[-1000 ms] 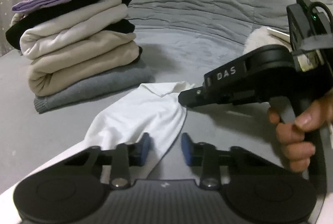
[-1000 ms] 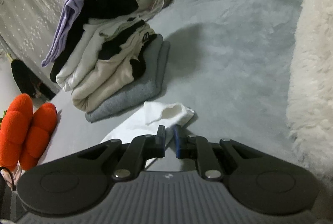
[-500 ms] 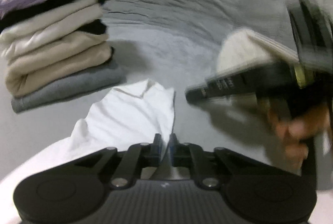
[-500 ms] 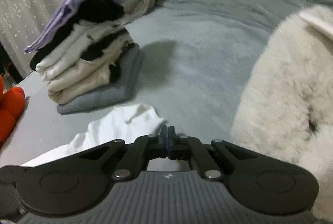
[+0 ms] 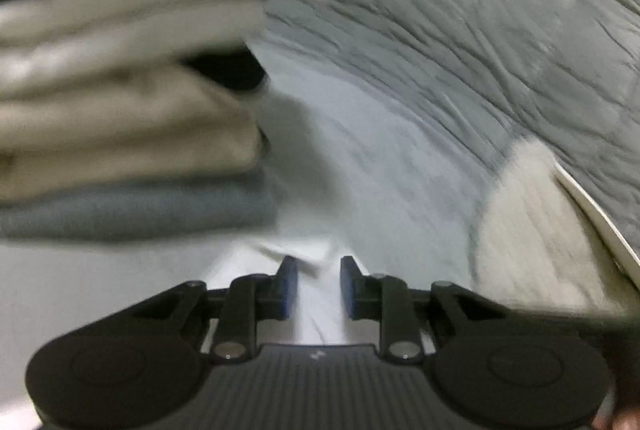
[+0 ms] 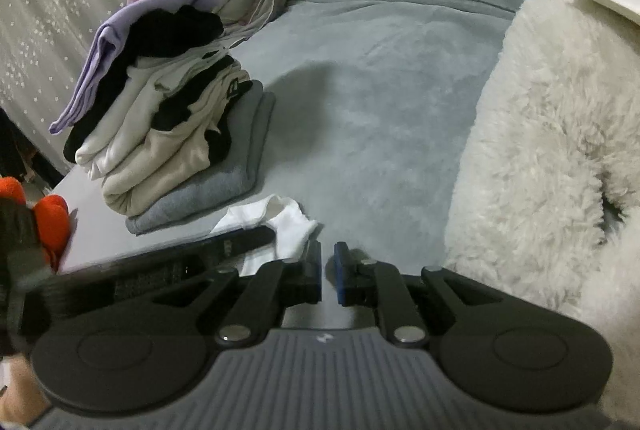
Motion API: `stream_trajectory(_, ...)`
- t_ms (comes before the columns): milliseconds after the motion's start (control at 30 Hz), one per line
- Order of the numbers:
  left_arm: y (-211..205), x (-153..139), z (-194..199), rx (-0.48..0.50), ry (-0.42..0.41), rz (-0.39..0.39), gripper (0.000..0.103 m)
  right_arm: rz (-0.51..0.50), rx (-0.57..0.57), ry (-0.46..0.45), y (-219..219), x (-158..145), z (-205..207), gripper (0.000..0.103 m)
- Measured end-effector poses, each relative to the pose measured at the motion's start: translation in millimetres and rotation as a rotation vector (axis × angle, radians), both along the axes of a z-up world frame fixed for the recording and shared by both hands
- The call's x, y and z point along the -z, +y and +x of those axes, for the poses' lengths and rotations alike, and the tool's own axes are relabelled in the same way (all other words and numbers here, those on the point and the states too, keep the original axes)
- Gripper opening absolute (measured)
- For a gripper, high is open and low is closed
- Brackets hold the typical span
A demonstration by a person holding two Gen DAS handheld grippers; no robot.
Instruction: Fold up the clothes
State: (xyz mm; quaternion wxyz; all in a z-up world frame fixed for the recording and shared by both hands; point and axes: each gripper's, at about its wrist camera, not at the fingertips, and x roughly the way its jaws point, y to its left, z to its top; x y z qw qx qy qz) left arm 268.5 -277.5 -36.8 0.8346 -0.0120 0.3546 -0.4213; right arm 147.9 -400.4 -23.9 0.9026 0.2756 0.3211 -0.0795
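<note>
Both grippers, left (image 5: 319,286) and right (image 6: 328,272), hover with fingers slightly apart and gripping nothing over the white garment (image 6: 290,226), which lies crumpled just beside the stack (image 6: 176,134), seemingly so it can be regripped

- The white garment (image 6: 288,226) lies crumpled on the grey bed cover, its rumpled end just beside the bottom grey layer of the stack; in the left wrist view its cloth (image 5: 320,294) runs between the two blue pads, with a gap on each side (the picture is blurred there).
- The stack of folded clothes (image 6: 168,126) stands on the bed: grey at the bottom, then cream and white layers with black between, black and lilac on top (it leans a little, edges uneven).
</note>
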Motion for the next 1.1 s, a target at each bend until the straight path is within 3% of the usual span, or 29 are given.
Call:
stream_trajectory(100, 7, -11, 5, -0.065, -0.007, -0.096, 0.035, 0.002, 0.002, -0.005, 0, 1, 1, 0.014)
stream_trajectory(167, 16, -15, 2, -0.071, -0.014, -0.148, 0.045, 0.004, 0.001, -0.009, 0, 2, 2, 0.014)
stream_trajectory(233, 25, -14, -6, -0.066, -0.028, -0.135, 0.046, 0.010, 0.004, -0.018, -1, 3, 3, 0.016)
stream_trajectory(300, 34, -10, -15, -0.060, -0.042, -0.113, 0.046, 0.027, 0.004, -0.035, -1, 5, 4, 0.031)
stream_trajectory(367, 47, -4, -29, -0.055, -0.057, -0.083, 0.047, 0.043, 0.000, -0.059, 0, 6, 5, 0.040)
stream_trajectory(600, 80, 9, -87, 0.006, -0.139, 0.016, 0.050, -0.052, -0.036, -0.121, 12, 14, 14, 0.040)
stream_trajectory(633, 82, 11, -95, 0.026, -0.150, 0.027, 0.050, -0.061, -0.039, -0.129, 13, 15, 15, 0.039)
stream_trajectory(667, 80, 13, -100, 0.035, -0.162, 0.042, 0.050, -0.078, -0.046, -0.129, 15, 16, 15, 0.030)
stream_trajectory(700, 77, 13, -102, 0.034, -0.176, 0.062, 0.050, -0.100, -0.055, -0.122, 16, 16, 16, 0.009)
stream_trajectory(733, 73, 14, -105, 0.033, -0.189, 0.082, 0.050, -0.114, -0.062, -0.117, 17, 17, 17, 0.006)
stream_trajectory(800, 65, 15, -110, 0.031, -0.215, 0.122, 0.047, -0.114, -0.061, -0.117, 16, 17, 17, 0.005)
stream_trajectory(867, 57, 17, -115, 0.030, -0.242, 0.161, 0.013, -0.158, -0.043, -0.115, 18, 12, 14, 0.005)
stream_trajectory(900, 53, 17, -117, 0.029, -0.255, 0.181, 0.005, -0.178, -0.035, -0.110, 18, 10, 13, 0.005)
stream_trajectory(1100, 52, 15, -125, 0.054, -0.248, 0.183, 0.003, -0.283, -0.018, -0.024, 21, -3, 3, 0.004)
